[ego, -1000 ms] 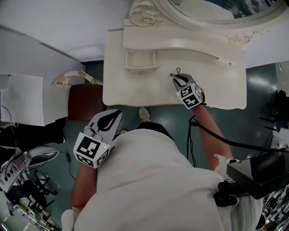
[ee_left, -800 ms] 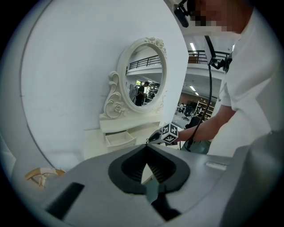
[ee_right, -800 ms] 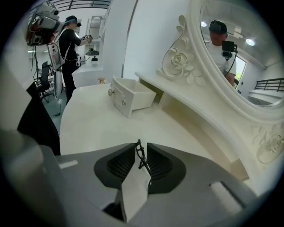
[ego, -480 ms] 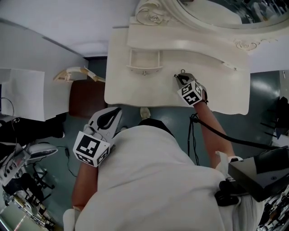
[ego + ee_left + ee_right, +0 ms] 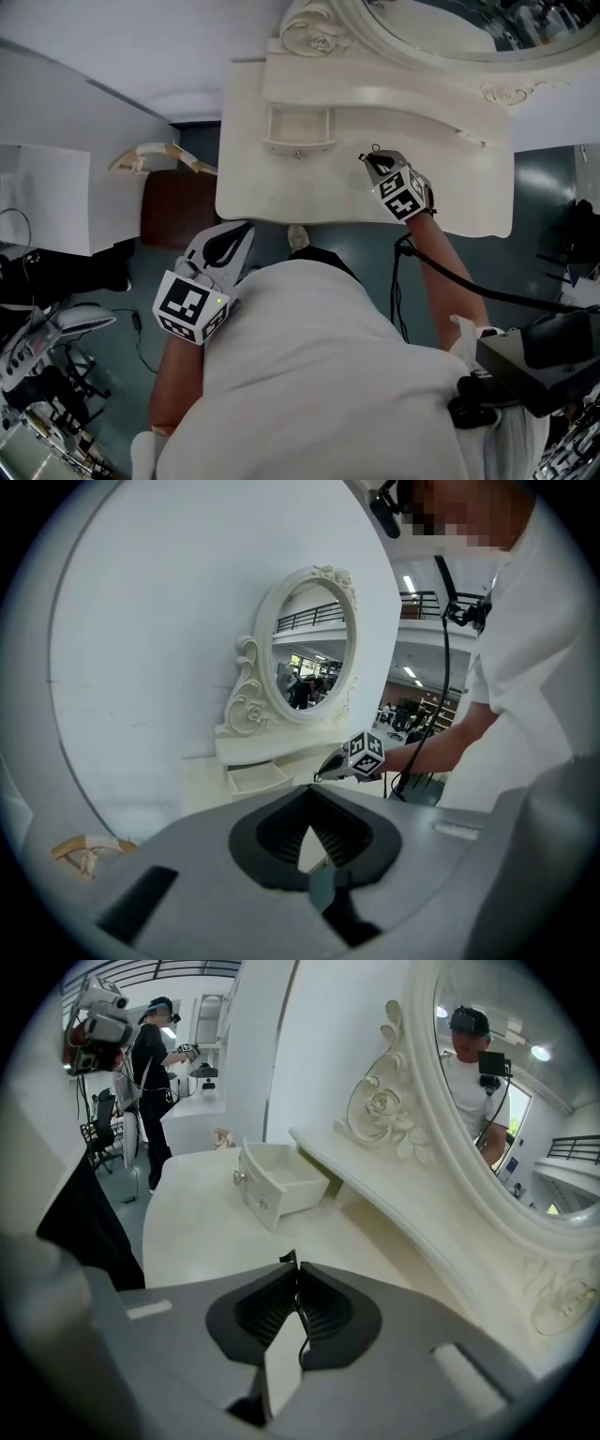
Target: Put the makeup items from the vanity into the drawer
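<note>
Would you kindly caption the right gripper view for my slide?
Right tool shut on thin black wiry item over cream vanity top, white drawer open ahead.

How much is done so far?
Done: the small drawer is open; nothing shows inside it. In hand: the right gripper pinches a thin dark item above the vanity top. Left: dropping it into the drawer. The left gripper hangs shut and empty.

vanity [image 5: 281, 178]: cream-white, plain top
drawer [image 5: 298, 142]: same cream-white, small silvery knob
mirror frame [image 5: 309, 33]: cream, carved scrolls and a rose
right gripper [image 5: 367, 161]: grey shell, black ribbed pads [image 5: 323, 1309], black-and-white square markers on its cube
left gripper [image 5: 246, 230]: same grey, black and marker pattern
thin item [image 5: 373, 149]: black
floor [image 5: 370, 251]: dark blue-grey
stool [image 5: 173, 211]: reddish brown
shirt [image 5: 319, 375]: white
</note>
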